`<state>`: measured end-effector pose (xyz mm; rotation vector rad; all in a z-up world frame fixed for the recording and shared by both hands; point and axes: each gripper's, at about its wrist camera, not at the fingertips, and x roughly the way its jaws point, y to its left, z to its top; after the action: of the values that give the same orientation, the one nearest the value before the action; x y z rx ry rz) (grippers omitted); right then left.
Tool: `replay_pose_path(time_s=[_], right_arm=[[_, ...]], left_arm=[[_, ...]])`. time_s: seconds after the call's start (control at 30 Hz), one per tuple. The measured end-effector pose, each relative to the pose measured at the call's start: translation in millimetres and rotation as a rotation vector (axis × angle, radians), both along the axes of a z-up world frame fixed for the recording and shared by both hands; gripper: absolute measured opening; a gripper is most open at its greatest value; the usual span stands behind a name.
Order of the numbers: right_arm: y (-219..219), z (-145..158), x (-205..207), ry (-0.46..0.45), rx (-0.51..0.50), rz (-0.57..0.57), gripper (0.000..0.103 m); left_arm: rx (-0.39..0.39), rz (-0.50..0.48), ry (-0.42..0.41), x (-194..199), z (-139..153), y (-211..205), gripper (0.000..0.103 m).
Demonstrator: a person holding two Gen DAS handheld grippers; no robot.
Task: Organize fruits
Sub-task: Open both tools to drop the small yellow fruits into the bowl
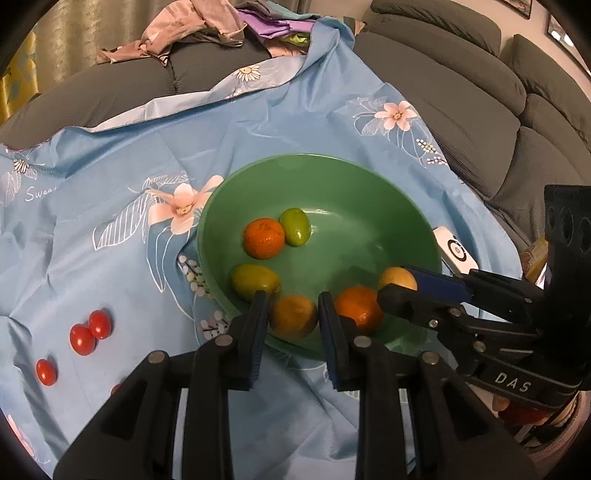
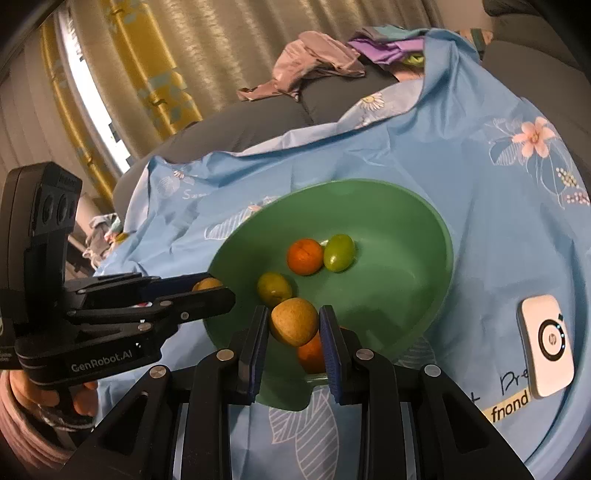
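Observation:
A green bowl sits on a blue flowered cloth and holds several fruits: an orange mandarin, a green fruit, an olive-yellow fruit and another orange. My left gripper is shut on a yellow-orange fruit at the bowl's near rim. My right gripper is shut on a tan-yellow fruit just above the bowl's near side. Several red tomatoes lie on the cloth left of the bowl.
A white HP device lies on the cloth right of the bowl. A grey sofa curves behind, with crumpled clothes on it. Curtains hang at the back. The two grippers are close together over the bowl.

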<state>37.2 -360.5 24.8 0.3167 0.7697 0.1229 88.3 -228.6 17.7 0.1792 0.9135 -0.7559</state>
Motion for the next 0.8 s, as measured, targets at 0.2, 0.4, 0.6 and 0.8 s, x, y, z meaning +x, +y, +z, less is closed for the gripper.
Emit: replay_pose_path(time_s=[0.2,0.4,0.6,0.8], right_arm=[[-6,1,-2,0.019,0.005,-0.039,0.031],[-16,10,-16,0.006,0.019,-0.089,0.035],[-9,19,-26,-0.007,0.040,-0.083,0.035],[20,25,-30,-0.011,0.026,-0.002,0.035]], left_arm=[[-0.022,0.027,-0.010,-3,7,11,0.064],[-0.018,0.102,-0.041,-22,13,54,0.075],[0.032,0.247,0.015,-47,-8,126,0.078],[0.039,0.404,0.078,-74,-21,196,0.078]])
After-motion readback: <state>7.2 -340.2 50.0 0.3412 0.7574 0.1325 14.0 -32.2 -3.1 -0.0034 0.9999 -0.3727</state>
